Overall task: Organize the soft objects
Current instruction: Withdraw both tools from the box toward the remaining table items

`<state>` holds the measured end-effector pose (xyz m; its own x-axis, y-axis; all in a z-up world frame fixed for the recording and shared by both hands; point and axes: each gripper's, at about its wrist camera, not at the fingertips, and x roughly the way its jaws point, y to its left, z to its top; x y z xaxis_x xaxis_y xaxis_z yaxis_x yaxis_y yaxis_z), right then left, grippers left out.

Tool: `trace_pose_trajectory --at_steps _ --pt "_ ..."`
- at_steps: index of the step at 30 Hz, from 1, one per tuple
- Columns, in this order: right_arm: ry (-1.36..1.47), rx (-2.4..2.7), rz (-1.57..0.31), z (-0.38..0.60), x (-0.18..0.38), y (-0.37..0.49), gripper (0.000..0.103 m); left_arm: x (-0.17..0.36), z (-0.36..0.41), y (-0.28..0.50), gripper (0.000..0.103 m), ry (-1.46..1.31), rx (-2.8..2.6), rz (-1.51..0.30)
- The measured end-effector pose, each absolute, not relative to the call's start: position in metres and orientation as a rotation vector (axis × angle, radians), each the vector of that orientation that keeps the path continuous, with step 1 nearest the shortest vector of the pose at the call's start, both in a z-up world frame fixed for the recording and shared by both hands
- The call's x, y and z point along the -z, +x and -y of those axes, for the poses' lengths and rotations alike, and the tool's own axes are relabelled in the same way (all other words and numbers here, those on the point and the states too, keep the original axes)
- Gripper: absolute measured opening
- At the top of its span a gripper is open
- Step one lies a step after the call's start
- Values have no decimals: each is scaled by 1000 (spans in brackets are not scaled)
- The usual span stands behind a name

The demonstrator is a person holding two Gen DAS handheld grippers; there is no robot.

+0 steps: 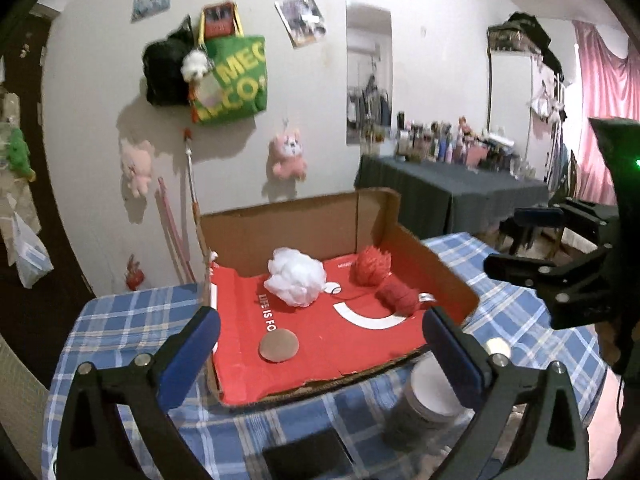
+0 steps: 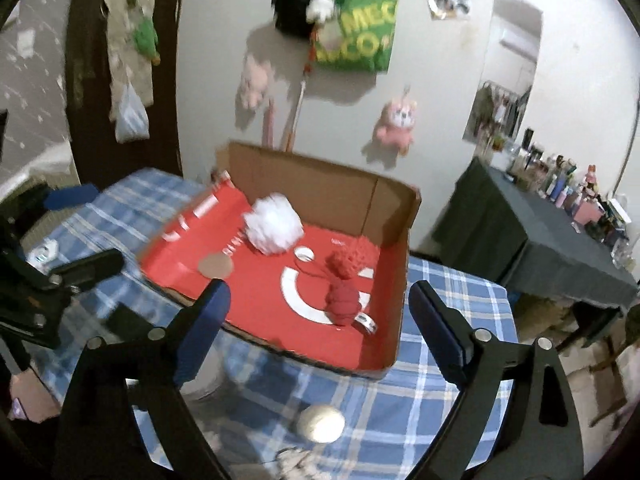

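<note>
Ahead of the left gripper (image 1: 320,344), its jaws wide apart and empty, the white puff (image 1: 297,280) and red yarn (image 1: 396,294) lie in the red-lined box (image 1: 424,254), while just below the equally spread, empty right gripper (image 2: 320,320) a pale ball (image 2: 321,424) sits on the checked cloth (image 2: 440,392), likely light and squashy, best pinched across its middle.

Puff (image 1: 295,280) and yarn (image 1: 396,294) lie in box (image 1: 280,216); ball (image 2: 321,424) before it.
</note>
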<state>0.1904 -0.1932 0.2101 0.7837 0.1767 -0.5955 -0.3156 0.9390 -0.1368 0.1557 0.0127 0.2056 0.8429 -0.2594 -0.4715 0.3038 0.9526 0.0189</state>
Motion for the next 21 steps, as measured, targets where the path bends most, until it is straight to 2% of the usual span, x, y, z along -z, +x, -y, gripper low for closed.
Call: trace_pose_trajectory --at_steps 3,5,12,21 --pt "-185 -272 -554 199 -219 158 93 -209 -13 126 103 79 299 -438" --pt "-158 -270 -510 202 -221 134 100 -208 -12 108 103 65 296 -410" --pt "-133 -236 -415 207 -211 77 101 -195 -14 59 103 11 284 -349" --pt "-113 -165 -388 203 -159 37 101 -149 -15 31 103 -14 233 -372"
